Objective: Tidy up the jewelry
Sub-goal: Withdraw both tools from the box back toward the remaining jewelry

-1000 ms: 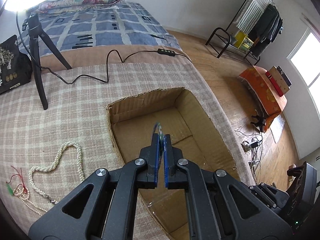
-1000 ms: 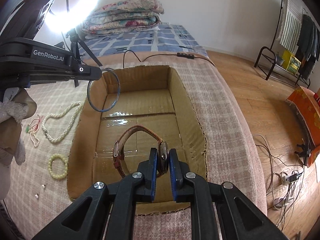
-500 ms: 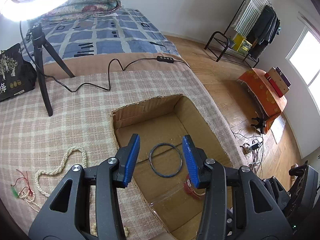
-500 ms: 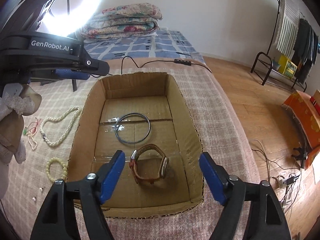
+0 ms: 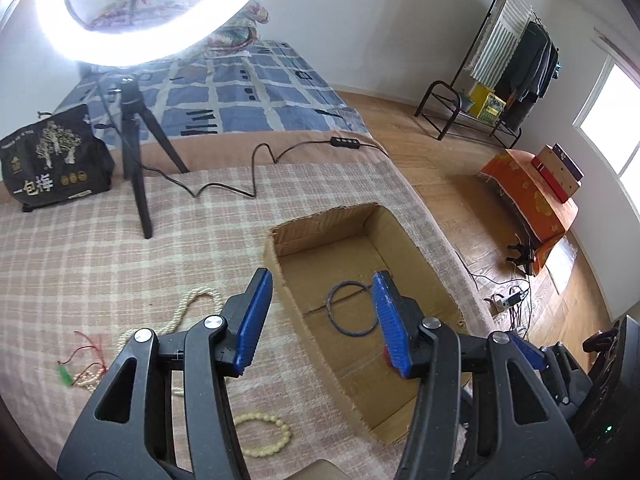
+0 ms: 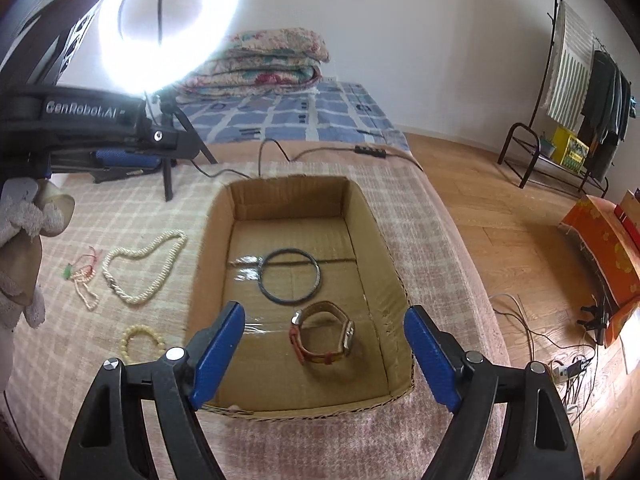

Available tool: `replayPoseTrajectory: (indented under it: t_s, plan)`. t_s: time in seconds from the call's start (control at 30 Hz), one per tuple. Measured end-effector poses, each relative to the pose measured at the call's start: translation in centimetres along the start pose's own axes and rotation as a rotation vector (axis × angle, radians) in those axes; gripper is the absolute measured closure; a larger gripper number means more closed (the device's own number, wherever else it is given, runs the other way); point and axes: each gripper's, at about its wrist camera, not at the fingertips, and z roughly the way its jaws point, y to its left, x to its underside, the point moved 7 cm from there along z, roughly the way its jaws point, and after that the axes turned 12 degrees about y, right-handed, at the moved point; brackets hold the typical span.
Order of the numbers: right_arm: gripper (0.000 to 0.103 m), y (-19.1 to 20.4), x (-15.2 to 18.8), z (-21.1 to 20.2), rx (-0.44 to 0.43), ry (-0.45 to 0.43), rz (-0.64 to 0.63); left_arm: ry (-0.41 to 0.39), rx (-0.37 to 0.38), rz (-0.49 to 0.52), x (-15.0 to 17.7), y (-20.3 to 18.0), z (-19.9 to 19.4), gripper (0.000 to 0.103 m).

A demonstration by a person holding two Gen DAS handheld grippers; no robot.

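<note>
Both grippers are spread wide with nothing between their ribbed blue pads. Just ahead of the right gripper, in the shallow corrugated cardboard box, a brown leather-strap watch lies on its side; beyond it lies a thin dark metal bangle, flat. To the left gripper's left, on the plaid woven blanket, lie a looped pearl necklace and a cream bead bracelet

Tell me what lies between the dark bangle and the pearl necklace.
In the right wrist view, the cardboard box's left wall stands between the dark bangle inside and the pearl necklace outside on the plaid cover; otherwise only box floor and cover.
</note>
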Motion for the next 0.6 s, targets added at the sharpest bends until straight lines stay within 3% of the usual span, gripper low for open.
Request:
replayPoseTrajectory:
  t_s: [0.6]
  plan:
    - [0.019,7.8,1.8,-6.6,-0.066,-0.128,-0.089,-0.106,-0.099,-0.065,5.4,11.9,-11.7,0.05]
